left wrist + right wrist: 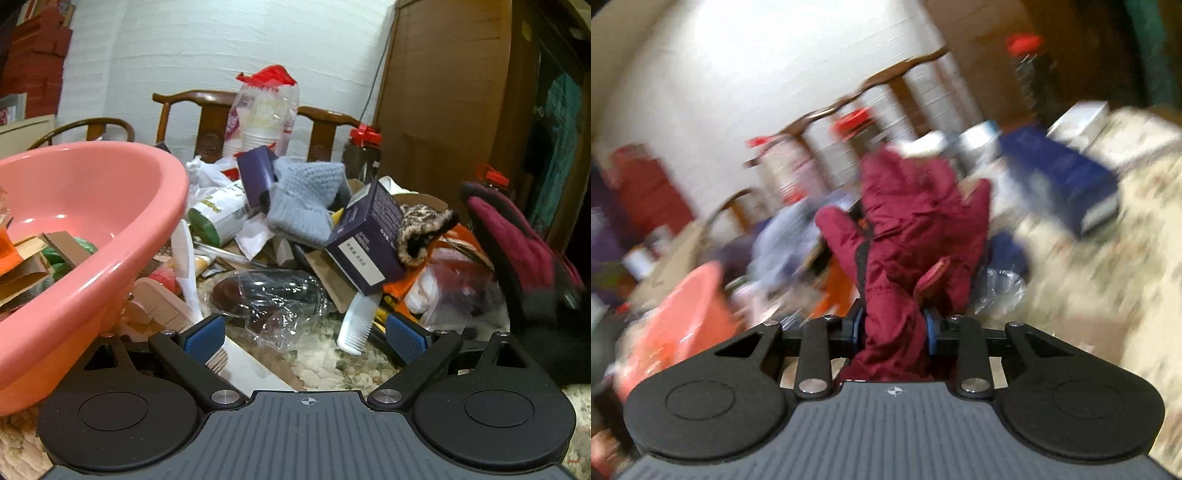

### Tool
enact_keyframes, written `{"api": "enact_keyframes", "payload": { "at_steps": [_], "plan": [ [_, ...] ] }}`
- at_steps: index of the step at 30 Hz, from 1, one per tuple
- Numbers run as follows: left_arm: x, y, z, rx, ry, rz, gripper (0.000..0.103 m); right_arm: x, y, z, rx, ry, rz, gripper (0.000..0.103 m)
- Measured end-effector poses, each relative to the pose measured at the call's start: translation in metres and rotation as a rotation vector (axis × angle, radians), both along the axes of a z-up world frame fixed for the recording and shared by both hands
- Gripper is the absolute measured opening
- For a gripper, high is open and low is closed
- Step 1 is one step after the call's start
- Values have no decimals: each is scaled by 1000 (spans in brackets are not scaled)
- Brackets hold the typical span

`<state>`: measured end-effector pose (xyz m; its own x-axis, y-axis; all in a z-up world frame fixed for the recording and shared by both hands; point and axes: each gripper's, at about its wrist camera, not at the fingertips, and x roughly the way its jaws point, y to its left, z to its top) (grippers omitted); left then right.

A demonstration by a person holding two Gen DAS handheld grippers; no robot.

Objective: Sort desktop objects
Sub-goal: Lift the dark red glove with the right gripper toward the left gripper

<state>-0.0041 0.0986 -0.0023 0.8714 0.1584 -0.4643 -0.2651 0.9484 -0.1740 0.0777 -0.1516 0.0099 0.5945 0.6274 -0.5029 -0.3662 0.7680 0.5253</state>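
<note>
The pink basin [110, 206] is glossy, smooth plastic, catching the light along its rim. The maroon glove [905, 236] looks like padded, matt woven cloth. A grey knitted piece [303, 199] is coarse wool. The white comb [356, 325] is plain plastic, the crumpled wrapper [273, 295] clear and shiny. The purple box [369, 236] is matt card. Chair backs [192, 98] are polished wood. The counter [325, 362] wears a patterned cloth.

Left wrist view sharp, evenly lit indoors, glare on the pink basin [110, 206]; right wrist view heavily motion-blurred; fisheye bending at edges.
</note>
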Motion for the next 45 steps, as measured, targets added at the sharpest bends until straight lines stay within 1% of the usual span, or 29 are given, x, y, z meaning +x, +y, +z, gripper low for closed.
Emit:
{"api": "enact_keyframes", "payload": {
  "at_steps": [2,3,7,8,10,14,16,19,23,24,26,28,31,32,34,36,37,39,41,43,45],
  "plan": [
    [-1,2,1,-8,-6,9,100,-11,-3,-6,74,31,109,35],
    [-2,3,1,-12,-8,12,100,-15,-1,-11,91,36,141,35],
    [-3,4,1,-14,-13,21,101,-23,17,-32,-2,56,149,35],
    [-2,3,1,-15,-12,14,101,-26,20,-32,-20,43,157,35],
    [-1,3,0,-21,-9,-7,101,-33,26,-29,-65,-15,163,35],
    [-4,0,1,-41,-34,-58,103,-46,37,-28,-135,-75,181,35],
    [-4,0,0,-64,-44,-97,103,-53,40,-27,-158,-91,188,35],
    [1,-4,-3,-88,-17,-140,103,-54,40,-28,-179,-109,198,36],
    [9,-14,-5,-28,16,-128,103,-62,41,-29,-206,-126,212,37],
    [11,-16,-4,-25,20,-129,103,-62,42,-30,-213,-131,214,37],
    [16,-19,-2,-50,27,-135,103,-65,46,-31,-239,-150,225,37],
    [21,-24,1,-50,36,-159,103,-68,47,-32,-260,-169,229,38],
    [31,-33,4,0,57,-198,103,-71,49,-34,-284,-188,230,38],
    [34,-33,5,3,62,-216,103,-71,49,-34,-286,-188,228,38],
    [38,-30,8,-17,72,-241,103,-70,48,-35,-287,-187,230,38],
    [33,-22,8,-81,49,-268,103,-70,47,-34,-286,-187,233,39],
    [30,-18,7,-108,54,-283,103,-70,47,-34,-287,-188,235,39],
    [25,-13,6,-122,57,-310,103,-70,47,-34,-292,-191,240,39],
    [21,-8,6,-142,43,-331,103,-71,48,-34,-297,-195,242,40],
    [19,-4,8,-180,27,-362,103,-71,47,-34,-293,-192,241,40],
    [15,1,10,-214,-12,-359,103,-70,47,-34,-285,-186,239,40]
  ]
}}
